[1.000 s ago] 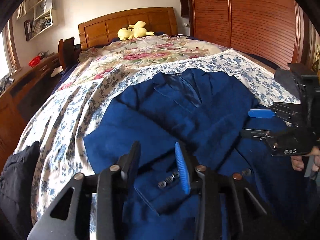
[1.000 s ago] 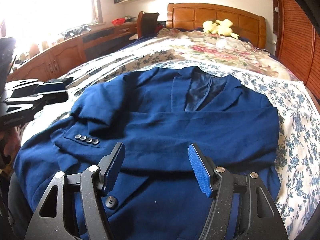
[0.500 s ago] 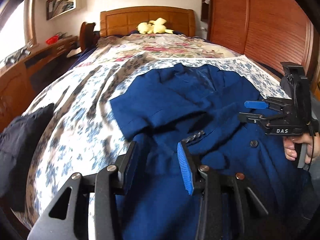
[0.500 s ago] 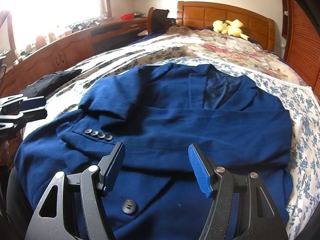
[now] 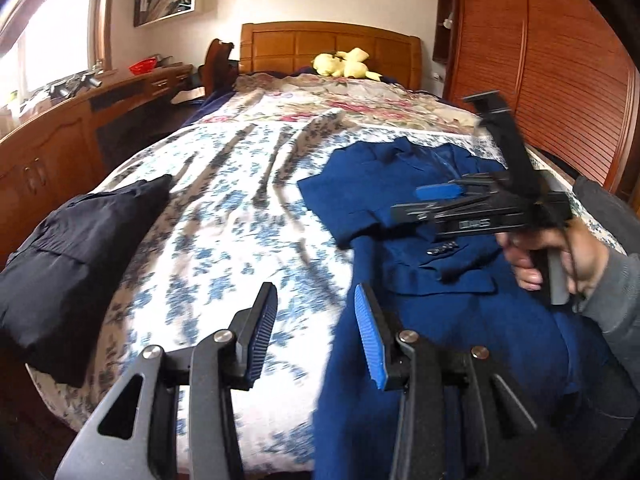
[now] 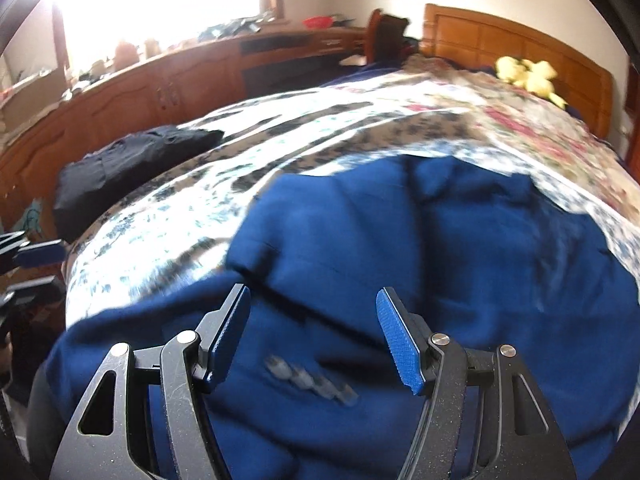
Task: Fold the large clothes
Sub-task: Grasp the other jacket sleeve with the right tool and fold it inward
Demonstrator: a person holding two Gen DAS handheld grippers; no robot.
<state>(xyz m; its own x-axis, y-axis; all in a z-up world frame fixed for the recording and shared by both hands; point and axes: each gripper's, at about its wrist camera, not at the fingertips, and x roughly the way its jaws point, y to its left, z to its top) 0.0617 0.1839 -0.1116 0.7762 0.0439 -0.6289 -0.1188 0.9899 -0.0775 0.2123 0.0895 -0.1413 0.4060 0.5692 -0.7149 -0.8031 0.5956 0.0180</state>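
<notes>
1. Left wrist view: the left tongs (image 5: 316, 332) stand wide with nothing between them, hanging over the near edge of the bed (image 5: 224, 216), beside the left border of the blue jacket (image 5: 432, 280). The jacket lies front-up on the bed's right half, one sleeve folded across its chest. A dark folded garment (image 5: 68, 252) sits well apart at the left.
2. The right tongs (image 5: 420, 200) hover over that sleeve; from this side I cannot tell their gap.
3. Right wrist view: the right tongs (image 6: 316, 328) are wide and empty, just above the cuff buttons (image 6: 312, 380).
4. Judgement: for a clean fold, take the hem at both corners, lift evenly, and keep the tucked sleeve flat.
</notes>
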